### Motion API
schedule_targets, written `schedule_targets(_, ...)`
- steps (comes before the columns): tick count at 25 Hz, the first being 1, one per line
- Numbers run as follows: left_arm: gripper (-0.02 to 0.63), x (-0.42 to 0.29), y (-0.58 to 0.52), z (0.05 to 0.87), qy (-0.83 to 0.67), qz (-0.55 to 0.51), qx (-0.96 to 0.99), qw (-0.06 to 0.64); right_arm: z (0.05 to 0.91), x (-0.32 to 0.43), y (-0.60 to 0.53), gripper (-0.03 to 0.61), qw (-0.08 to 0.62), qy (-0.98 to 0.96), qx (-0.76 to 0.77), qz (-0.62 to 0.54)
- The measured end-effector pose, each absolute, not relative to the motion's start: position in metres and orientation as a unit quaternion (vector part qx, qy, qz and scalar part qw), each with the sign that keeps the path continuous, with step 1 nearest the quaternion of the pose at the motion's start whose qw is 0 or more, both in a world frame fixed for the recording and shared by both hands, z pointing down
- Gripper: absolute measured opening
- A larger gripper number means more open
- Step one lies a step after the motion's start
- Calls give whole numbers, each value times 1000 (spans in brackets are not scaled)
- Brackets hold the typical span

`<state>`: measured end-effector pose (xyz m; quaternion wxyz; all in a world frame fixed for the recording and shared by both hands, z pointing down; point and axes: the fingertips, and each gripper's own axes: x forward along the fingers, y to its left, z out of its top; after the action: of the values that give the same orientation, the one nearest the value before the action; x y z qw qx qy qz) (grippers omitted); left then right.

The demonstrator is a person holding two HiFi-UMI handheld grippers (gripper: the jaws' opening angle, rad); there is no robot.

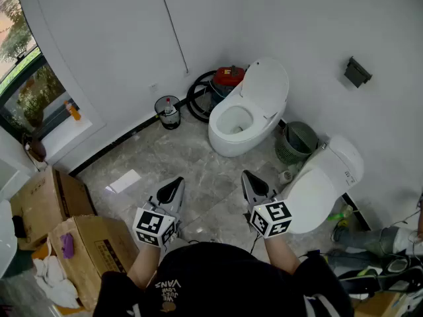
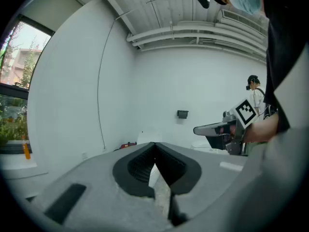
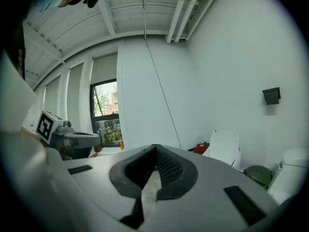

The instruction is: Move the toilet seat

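**Two closed grippers held short of an open toilet**

Nearest the viewer, the left gripper [image 1: 177, 182] and the right gripper [image 1: 247, 176] are held side by side above the grey marble floor [image 1: 192, 157], both on the near side of the toilet [image 1: 228, 144] and well apart from it. The fingers of each gripper are pressed together with nothing between them; both gripper views show only floor past the closed tips.

The toilet stands ahead of the grippers. Its toilet seat [image 1: 217, 119] appears to lie down around the bowl opening, though it cannot be clearly separated from the rim. The raised lid [image 1: 264, 88] stands upright at the toilet's far side.

Just right of the toilet sits a green basket [image 1: 297, 142], and nearer than that a second toilet [image 1: 324, 183] with its lid down. Left of the toilet is a black bin [image 1: 168, 113]. Behind the toilet, against the wall, lies a red vacuum cleaner [image 1: 229, 76].
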<state>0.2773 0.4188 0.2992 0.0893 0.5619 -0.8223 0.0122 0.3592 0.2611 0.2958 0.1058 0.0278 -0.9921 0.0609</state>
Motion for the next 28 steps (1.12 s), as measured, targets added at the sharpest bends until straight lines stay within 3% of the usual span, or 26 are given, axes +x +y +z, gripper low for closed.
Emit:
schedule_targets(7,8,277,412,308,-829,7,550,98,309,364,252,-2,120,-990,16,68)
schedule_targets(14,8,243,408,317,-821,-27,560,106,306,340,239,3,87,-990,26,107)
schedule_targets(15,9,237,405,319,-816,-27,567,109,307,333,236,32,86,-990,33,110)
schedule_targets(18,146,216,395,324,-795,-28,595,119,309,312,229,175,78,-987,61,125)
schedule_targets(28,241,109,381,333,-731,-7,668,142,318,221,236,241,71,-977,149,133)
